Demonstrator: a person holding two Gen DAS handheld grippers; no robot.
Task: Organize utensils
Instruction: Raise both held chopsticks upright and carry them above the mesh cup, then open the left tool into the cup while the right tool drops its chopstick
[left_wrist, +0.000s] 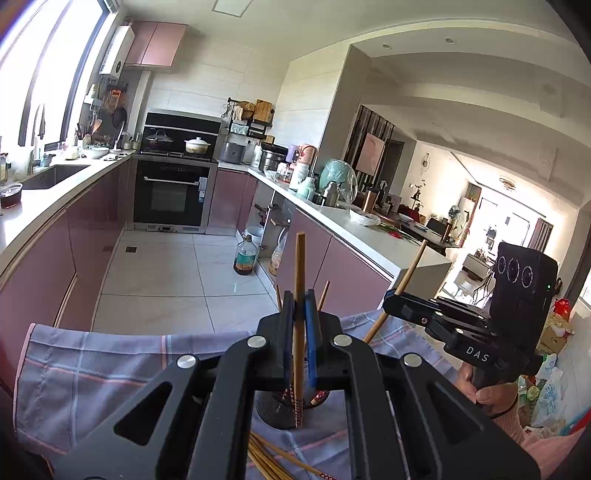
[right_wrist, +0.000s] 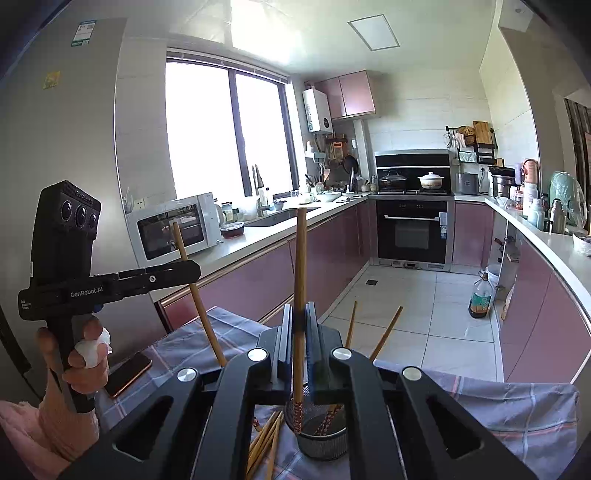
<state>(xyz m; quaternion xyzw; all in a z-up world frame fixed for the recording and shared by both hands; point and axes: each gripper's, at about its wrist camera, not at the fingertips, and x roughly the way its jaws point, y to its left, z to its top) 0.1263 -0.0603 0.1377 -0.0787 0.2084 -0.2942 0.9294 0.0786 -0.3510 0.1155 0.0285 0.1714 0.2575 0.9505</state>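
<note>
Left wrist view: the left gripper (left_wrist: 300, 295) is clamped tight on one chopstick (left_wrist: 299, 266), held upright so its patterned end can drop into the mesh holder (left_wrist: 275, 410) below. Beside it, the right gripper (right_wrist: 300, 308) pinches a second chopstick (right_wrist: 300, 258) the same way. Loose chopsticks (right_wrist: 266, 439) lie on the checked cloth (right_wrist: 498, 413) just beside the holder, apparently awaiting sorting.

A home kitchen, open to a living room (left_wrist: 480, 214) at one side. Mauve cabinets (right_wrist: 332, 254) run under a pale surface (right_wrist: 258, 236) carrying a sink (right_wrist: 280, 216) and microwave (right_wrist: 173, 229). A built-in oven (right_wrist: 412, 229) sits beneath a hob bearing a lidded pot (right_wrist: 392, 181) and casserole (right_wrist: 431, 180). A wall boiler (right_wrist: 317, 110), tall fridge (right_wrist: 66, 129) and tiled floor (right_wrist: 406, 306) complete it.
</note>
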